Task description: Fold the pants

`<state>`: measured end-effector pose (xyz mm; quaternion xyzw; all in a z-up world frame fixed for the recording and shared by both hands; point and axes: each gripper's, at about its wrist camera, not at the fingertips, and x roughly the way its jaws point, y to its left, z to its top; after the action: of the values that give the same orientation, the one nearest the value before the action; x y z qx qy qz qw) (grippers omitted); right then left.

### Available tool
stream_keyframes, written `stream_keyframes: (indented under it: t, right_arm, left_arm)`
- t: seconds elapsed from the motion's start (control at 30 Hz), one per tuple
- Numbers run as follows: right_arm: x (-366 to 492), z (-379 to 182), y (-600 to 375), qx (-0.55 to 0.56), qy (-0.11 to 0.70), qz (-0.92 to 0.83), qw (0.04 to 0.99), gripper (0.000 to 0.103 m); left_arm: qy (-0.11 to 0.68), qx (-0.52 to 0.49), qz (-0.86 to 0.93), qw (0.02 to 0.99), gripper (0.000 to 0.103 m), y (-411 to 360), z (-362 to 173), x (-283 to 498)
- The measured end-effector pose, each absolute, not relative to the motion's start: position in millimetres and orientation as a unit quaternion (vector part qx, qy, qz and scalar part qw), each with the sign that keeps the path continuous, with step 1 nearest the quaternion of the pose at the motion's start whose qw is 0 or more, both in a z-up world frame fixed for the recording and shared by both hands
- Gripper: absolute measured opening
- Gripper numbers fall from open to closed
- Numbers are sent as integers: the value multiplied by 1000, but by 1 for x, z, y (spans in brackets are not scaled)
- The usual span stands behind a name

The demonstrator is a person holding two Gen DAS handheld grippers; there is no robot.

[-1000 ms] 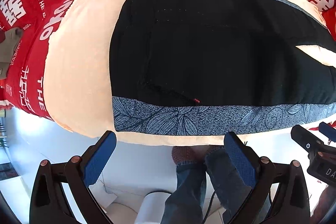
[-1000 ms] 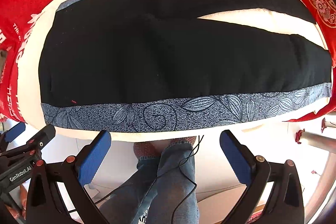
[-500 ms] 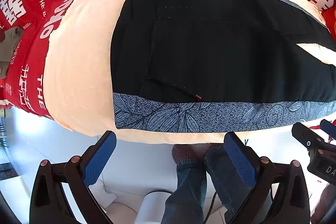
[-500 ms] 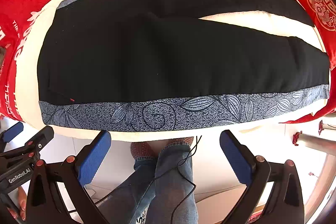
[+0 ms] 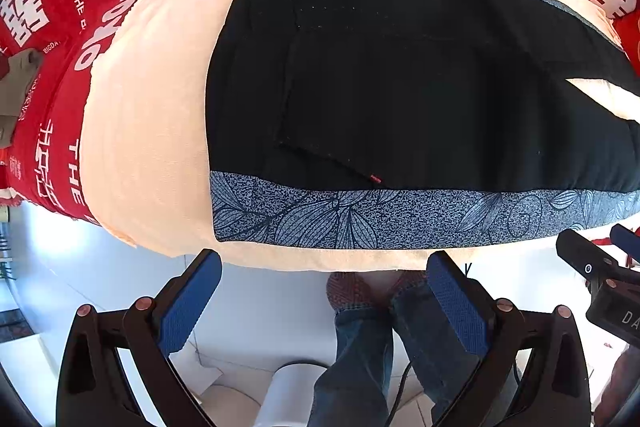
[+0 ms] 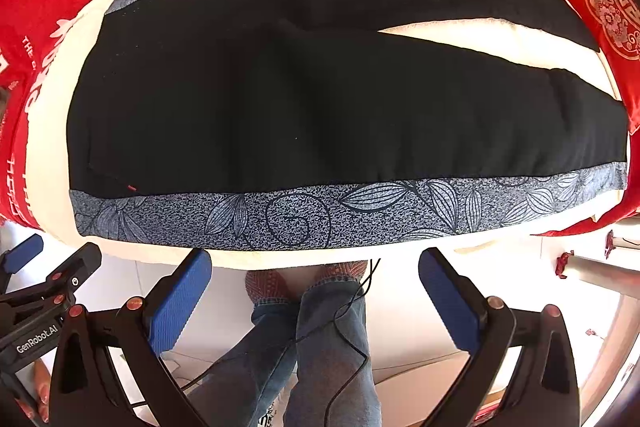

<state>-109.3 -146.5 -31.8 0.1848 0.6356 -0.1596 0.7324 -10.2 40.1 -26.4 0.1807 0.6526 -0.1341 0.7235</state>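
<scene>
- Presently, the black pants (image 5: 400, 75) lie flat on a cream cover (image 5: 148, 115) over a red printed cloth (image 5: 60, 27); whether a tabletop or a bed is beneath cannot be told.
- Left wrist view alone shows the waist end, a pocket seam and a small red tag (image 5: 375, 179); the legs are cut off at the right edge.
- Right wrist view alone shows both legs (image 6: 480, 107) parting to the right, cream cover showing between them.
- Long axis runs left to right, waist left, hems right; a blue floral side band (image 6: 320, 215) follows the near edge.
- Left tool (image 5: 320, 303): released, jaws wide, holding nothing, off the near edge.
- Right tool (image 6: 316, 299): likewise released, empty, off the near edge.
- A person's jeans (image 6: 320, 347) and slippers show below; black fabric detail is hard to make out.
</scene>
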Motion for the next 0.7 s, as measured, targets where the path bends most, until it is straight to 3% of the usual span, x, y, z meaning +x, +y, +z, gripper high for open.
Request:
stream_keyframes:
  t: [0.7]
  right_arm:
    - [-106,-36,-152,183,638,-164,730,103]
  left_arm:
    - [656,182,-134,720,103,36,-36,-8]
